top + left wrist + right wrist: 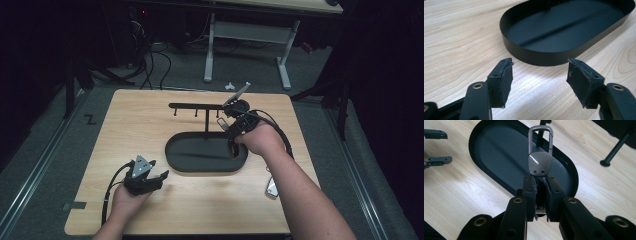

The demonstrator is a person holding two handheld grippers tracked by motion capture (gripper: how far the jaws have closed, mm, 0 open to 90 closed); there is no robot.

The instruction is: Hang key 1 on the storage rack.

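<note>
Jaws of the right gripper (540, 182) are nearly closed, pinching the lower end of a metal key clip (540, 157), whose carabiner loop sticks out beyond the pads. In the high view the right gripper (235, 122) holds the clip just beside the hook bar of a black stand (196, 106), above the stand's oval tray (200, 167). Jaws of the left gripper (540, 80) stand wide apart with nothing between them, low over the desk (140, 130) near the tray's (536, 56) wall.
</note>
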